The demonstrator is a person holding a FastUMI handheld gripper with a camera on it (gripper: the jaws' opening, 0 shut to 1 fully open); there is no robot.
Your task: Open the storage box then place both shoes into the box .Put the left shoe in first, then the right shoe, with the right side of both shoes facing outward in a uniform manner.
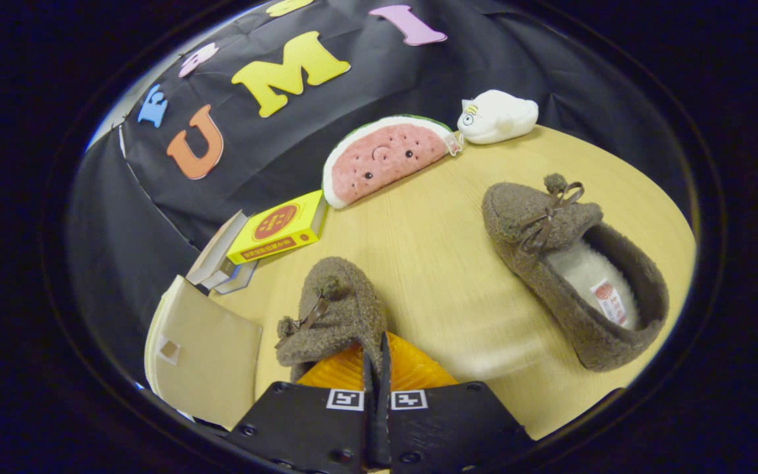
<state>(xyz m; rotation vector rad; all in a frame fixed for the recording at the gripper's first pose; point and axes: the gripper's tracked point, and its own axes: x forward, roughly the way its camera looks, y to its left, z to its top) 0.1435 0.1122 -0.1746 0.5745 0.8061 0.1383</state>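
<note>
My gripper (pixel 375 359) is shut on the rear edge of a brown fuzzy shoe (pixel 333 316), which hangs from the fingers with its toe and small bow pointing away from me. The second brown shoe (pixel 570 270) lies on the wooden table (pixel 445 263) off to the right, its white fleece lining and heel label facing up. Left of the held shoe stands the beige storage box (pixel 204 355), with a flat beige panel turned toward me; I cannot tell whether it is open.
A yellow box (pixel 279 227) rests on a couple of books (pixel 221 260) beyond the held shoe. A watermelon-slice plush (pixel 382 158) and a white plush toy (pixel 496 116) sit at the table's far edge against the black cloth wall.
</note>
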